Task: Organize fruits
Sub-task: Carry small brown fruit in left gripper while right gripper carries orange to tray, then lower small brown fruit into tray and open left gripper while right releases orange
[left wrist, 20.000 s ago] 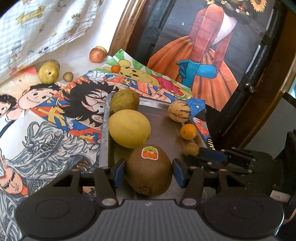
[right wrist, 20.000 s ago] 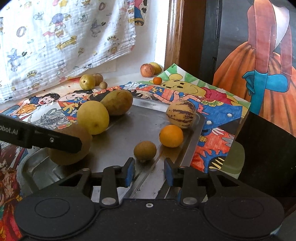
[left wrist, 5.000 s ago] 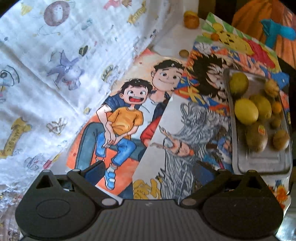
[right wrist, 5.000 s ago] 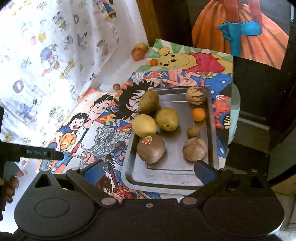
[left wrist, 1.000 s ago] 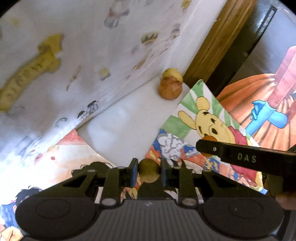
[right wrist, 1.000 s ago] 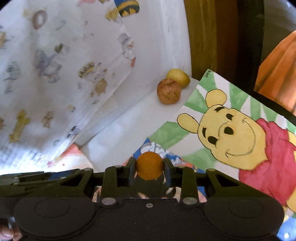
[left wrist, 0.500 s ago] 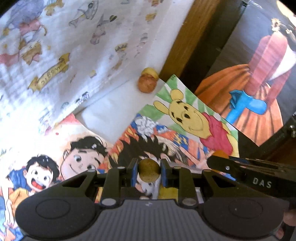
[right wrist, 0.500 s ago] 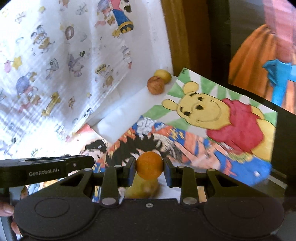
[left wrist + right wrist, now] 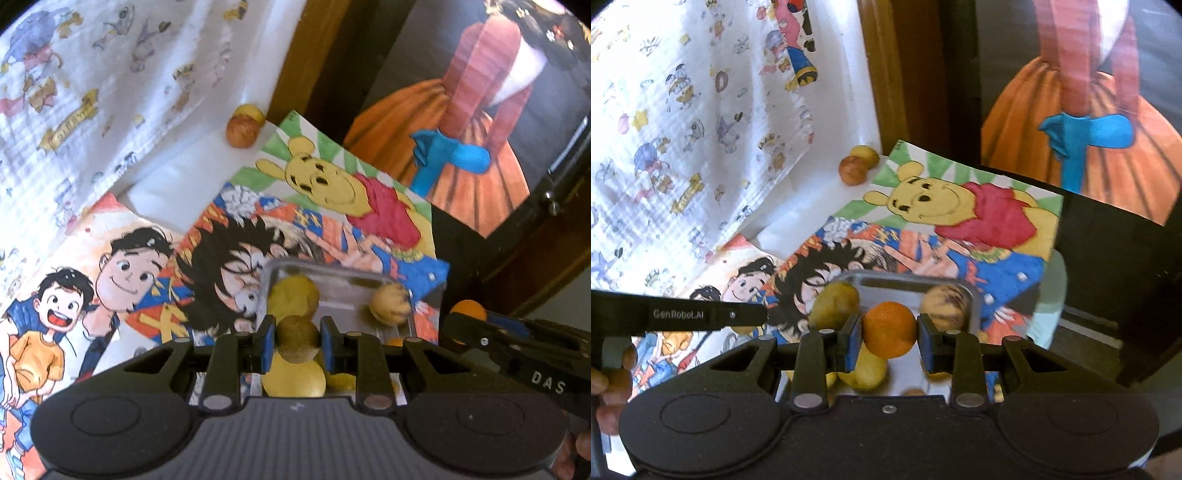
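While a dull, rough-skinned brown round fruit sits pinched between the blue pads of the left gripper, the right gripper clamps a smooth small orange, both above the shiny metal tray of yellow fruit.

Left tongs clamped shut, right tongs clamped shut, both angled downward

"DAS" on right gripper; "GenRobot.AI" on left gripper.
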Tool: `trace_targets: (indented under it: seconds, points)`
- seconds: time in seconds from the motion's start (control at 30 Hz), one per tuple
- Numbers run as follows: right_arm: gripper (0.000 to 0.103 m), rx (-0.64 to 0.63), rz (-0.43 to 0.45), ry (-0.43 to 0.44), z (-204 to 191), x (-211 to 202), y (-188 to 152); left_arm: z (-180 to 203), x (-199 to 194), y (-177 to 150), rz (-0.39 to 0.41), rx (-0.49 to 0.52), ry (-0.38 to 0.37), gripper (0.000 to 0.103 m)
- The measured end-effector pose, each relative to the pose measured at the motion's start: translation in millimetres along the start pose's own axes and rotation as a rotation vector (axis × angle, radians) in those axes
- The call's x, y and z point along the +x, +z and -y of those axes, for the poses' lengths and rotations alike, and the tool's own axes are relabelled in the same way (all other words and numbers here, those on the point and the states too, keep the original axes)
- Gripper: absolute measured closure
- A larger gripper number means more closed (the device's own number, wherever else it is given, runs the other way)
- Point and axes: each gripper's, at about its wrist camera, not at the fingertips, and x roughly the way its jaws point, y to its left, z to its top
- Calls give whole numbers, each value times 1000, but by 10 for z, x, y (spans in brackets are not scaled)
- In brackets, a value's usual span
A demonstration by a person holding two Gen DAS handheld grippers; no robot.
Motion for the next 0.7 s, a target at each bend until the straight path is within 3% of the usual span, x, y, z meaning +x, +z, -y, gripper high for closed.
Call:
trace_targets:
  seconds: [0.47,0.7]
  points:
    - [69,100,8,-133,-44,-379,-676,80,-55,-399,-121,127,-12,75]
    - [69,112,-20,-116,-198,-364,-817,91,-64,-576,-163,189,-1,75]
